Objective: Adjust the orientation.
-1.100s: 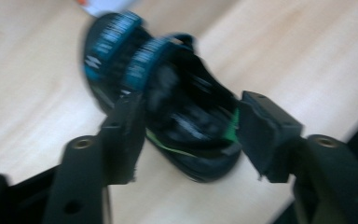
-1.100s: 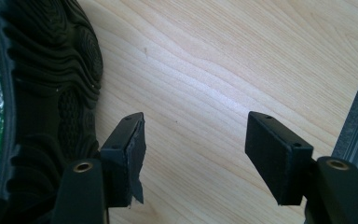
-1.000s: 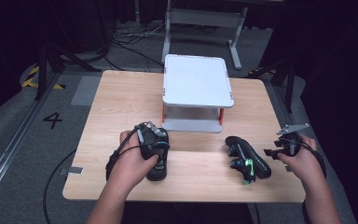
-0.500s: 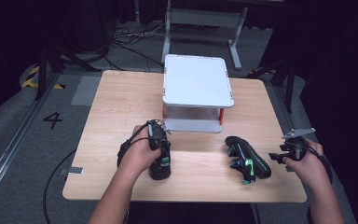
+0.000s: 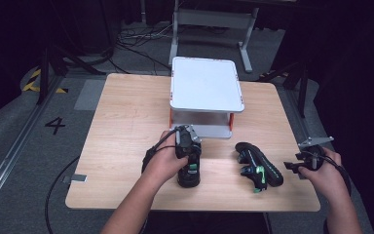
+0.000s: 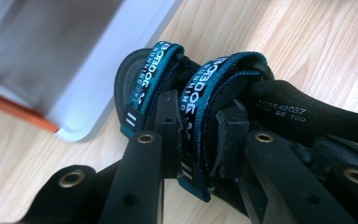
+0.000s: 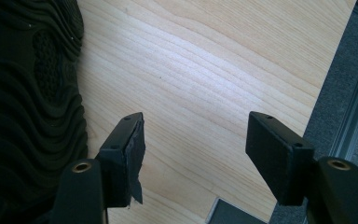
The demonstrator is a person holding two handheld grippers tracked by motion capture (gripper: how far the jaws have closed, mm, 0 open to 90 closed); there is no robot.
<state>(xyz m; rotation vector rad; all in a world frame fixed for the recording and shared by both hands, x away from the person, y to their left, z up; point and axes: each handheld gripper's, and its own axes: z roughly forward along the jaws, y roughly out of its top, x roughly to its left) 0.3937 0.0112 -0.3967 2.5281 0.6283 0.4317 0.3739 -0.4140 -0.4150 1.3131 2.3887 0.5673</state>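
L gripper (image 6: 198,140), jaws just closed, is clamped on a teal strap (image 6: 200,93) of the black sandal (image 5: 189,168) on the wood surface (image 5: 121,122) near the white rack (image 5: 204,87); R gripper (image 7: 193,156) gapes empty beside the 2nd sandal (image 5: 260,165).

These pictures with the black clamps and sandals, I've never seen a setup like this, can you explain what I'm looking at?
A person sits at a wooden table holding a hand-operated two-jaw tool in each hand. The high view looks down from above; the two close-ups come from cameras riding on each tool, looking along its black jaws.

On the table stand a small white two-level shelf and two black sandals. The left tool has just closed its jaws on a teal strap of the left sandal. The right tool is open over bare wood, holding nothing, beside the ribbed sole of the other sandal, which lies tipped over.
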